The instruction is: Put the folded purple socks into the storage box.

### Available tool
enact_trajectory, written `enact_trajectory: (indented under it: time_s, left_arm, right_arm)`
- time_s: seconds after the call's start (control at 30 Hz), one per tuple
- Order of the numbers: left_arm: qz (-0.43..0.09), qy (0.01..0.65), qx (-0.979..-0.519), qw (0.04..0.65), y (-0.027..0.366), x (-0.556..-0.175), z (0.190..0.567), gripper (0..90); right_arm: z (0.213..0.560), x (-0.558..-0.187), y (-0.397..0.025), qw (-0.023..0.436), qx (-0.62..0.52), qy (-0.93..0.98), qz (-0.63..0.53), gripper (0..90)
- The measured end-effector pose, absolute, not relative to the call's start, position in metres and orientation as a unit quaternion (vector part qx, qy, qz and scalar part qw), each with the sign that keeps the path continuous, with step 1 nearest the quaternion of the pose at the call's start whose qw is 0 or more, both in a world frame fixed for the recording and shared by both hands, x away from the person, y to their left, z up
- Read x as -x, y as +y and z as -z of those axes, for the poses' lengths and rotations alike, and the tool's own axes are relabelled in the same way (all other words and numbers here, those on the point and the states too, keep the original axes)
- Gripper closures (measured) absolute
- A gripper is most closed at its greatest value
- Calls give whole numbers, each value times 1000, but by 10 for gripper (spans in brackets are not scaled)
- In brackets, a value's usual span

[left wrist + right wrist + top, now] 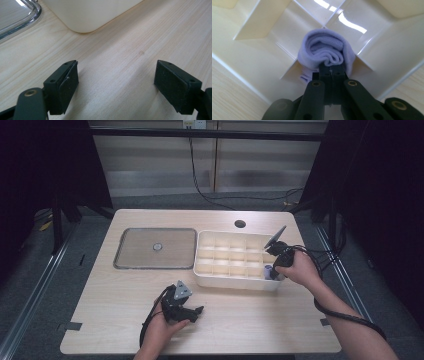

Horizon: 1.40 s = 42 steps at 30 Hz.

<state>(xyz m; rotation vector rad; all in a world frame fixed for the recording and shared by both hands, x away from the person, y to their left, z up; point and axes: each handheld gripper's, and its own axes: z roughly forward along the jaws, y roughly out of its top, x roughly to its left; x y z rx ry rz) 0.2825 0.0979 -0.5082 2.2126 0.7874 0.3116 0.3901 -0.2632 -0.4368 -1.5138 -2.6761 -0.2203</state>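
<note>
A rolled lavender sock (325, 53) is sitting in the near right corner cell of the cream divided organizer box (210, 276), and the right tongs (274, 270) are reaching down into that cell with their jaws pressed together on a fold of the fabric. Judging from this, one sock is being set into its compartment; whether the roll is fully seated or ready to be let go is not something I can settle. Every other cell in the high view is looking empty. The left tongs (196, 311) are hovering low over the bare table (260, 320), jaws spread wide and holding nothing.

The right gripper view is showing the pinch itself and the coiled layers of the sock against the dividers, which the high view reduces to a small pale blob. The high view is giving the layout: the clear tray (155, 248) lying just left of the box, with a small round object (157, 247) resting on it. The left gripper view is catching a rounded corner of the box and the tray's rim.
</note>
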Motion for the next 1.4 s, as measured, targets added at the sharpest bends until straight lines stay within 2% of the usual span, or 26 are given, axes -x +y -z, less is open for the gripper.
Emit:
enact_trajectory:
  time_s: [0.27, 0.57, 1.4]
  left_arm:
    - [-122, 308, -865, 377, 98, -282, 508, 190]
    - [-122, 308, -865, 377, 98, -282, 508, 190]
    - [-122, 308, -865, 376, 98, -282, 508, 191]
  right_arm:
    - [446, -392, -264, 37, 498, -864, 70, 900]
    - [449, -391, -257, 25, 490, -870, 51, 900]
    - [447, -391, -262, 25, 473, -879, 59, 900]
